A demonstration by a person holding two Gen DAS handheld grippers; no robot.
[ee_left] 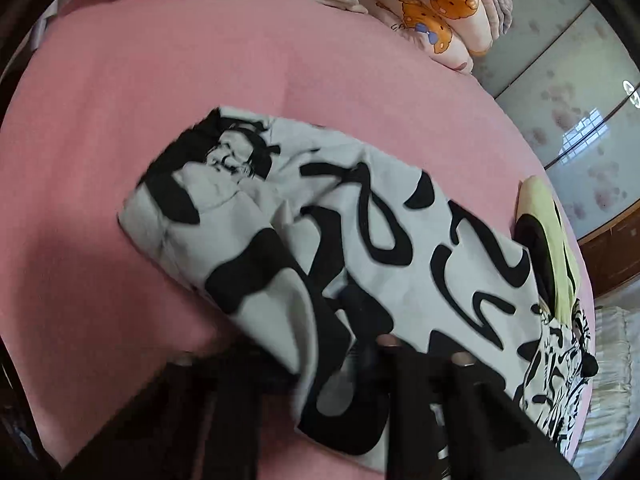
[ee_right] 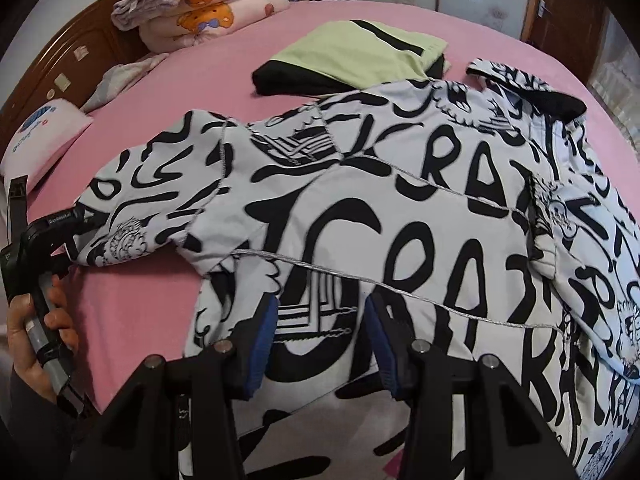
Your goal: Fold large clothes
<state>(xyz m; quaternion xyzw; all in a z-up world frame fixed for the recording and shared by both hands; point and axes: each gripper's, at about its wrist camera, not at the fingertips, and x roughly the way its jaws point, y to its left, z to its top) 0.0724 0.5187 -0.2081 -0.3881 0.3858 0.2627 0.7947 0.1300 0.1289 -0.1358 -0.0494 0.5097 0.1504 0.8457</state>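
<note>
A large white jacket with black lettering [ee_right: 400, 208] lies spread on the pink bed [ee_right: 180, 80]. Its sleeve [ee_right: 152, 200] stretches left. In the right wrist view my left gripper [ee_right: 76, 220] is at the sleeve's cuff, shut on it. In the left wrist view the sleeve [ee_left: 320, 232] drapes over my left gripper [ee_left: 356, 312], whose fingers are mostly hidden by cloth. My right gripper [ee_right: 322, 320] is open, its blue-padded fingers [ee_right: 264, 332] just above the jacket's lower body.
A folded green and black garment [ee_right: 352, 60] lies beyond the jacket. Stacked pink quilts [ee_right: 208, 8] and a small pillow [ee_right: 44, 132] sit near the wooden headboard [ee_right: 60, 52]. Wardrobe doors [ee_left: 568, 92] stand past the bed.
</note>
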